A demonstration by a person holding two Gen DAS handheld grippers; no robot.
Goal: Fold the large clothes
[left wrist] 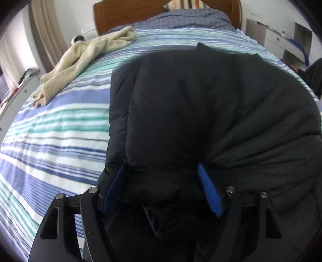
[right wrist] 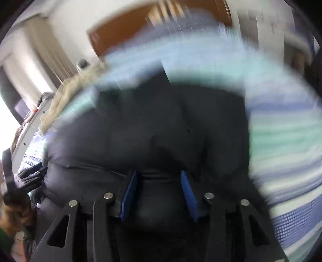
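A large black padded jacket (left wrist: 201,112) lies on the striped bed, partly folded over itself. My left gripper (left wrist: 161,169) is shut on a thick bunch of its near edge, with blue pads pressed on both sides of the fabric. In the right wrist view the same jacket (right wrist: 151,131) fills the middle, and my right gripper (right wrist: 159,175) is shut on another bunch of its near edge. The right view is blurred by motion. The left gripper's black frame (right wrist: 22,177) shows at that view's left edge.
The bed has a blue, teal and white striped cover (left wrist: 56,129). A cream garment (left wrist: 84,60) lies crumpled at the bed's far left. A wooden headboard (left wrist: 128,14) and a pillow stand at the far end. White drawers (left wrist: 281,40) stand at the right.
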